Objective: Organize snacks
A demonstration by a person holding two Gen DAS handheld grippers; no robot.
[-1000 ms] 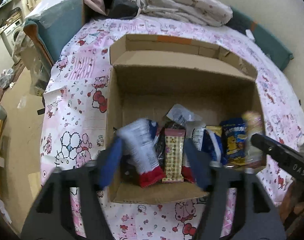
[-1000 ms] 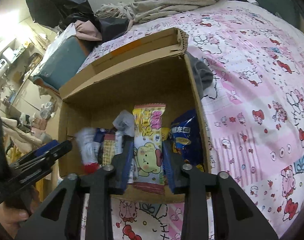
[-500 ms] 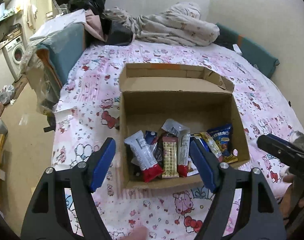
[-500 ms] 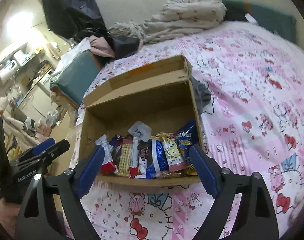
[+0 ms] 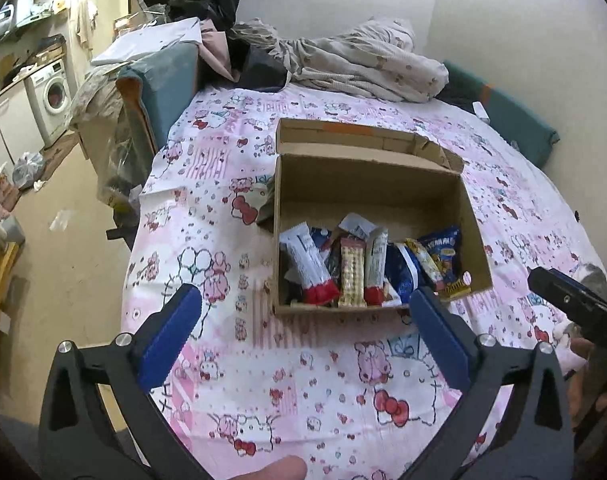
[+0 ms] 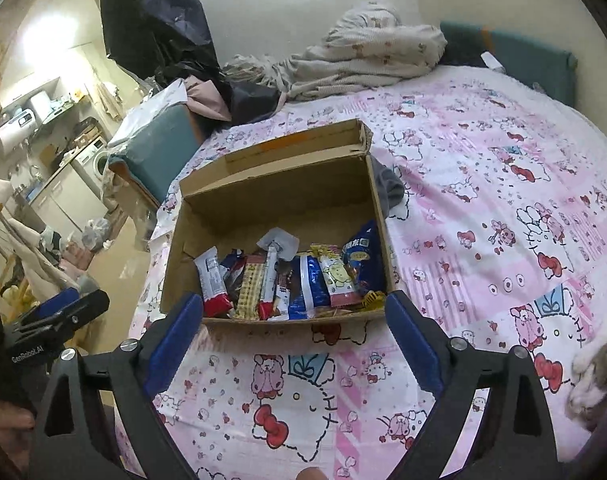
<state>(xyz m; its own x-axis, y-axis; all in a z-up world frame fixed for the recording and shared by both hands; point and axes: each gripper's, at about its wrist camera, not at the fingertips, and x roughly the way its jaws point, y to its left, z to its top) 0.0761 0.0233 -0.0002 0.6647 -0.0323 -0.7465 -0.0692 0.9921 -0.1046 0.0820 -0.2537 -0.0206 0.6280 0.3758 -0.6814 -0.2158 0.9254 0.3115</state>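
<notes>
Hovering above the pink cartoon-print bed sheet [image 5: 287, 364], the left hand-held gripper [image 5: 303, 312] and right hand-held gripper [image 6: 293, 316] both gape, holding nothing; the colourful snack packets [image 6: 287, 280] lie lined up along the near wall inside the open brown cardboard box [image 5: 367, 184].

The left gripper [image 5: 305, 316] hangs with jaws spread wide, nothing between its blue pads [image 5: 171, 334]; the right gripper [image 6: 293, 322] is likewise spread wide and empty, level beside it.
</notes>
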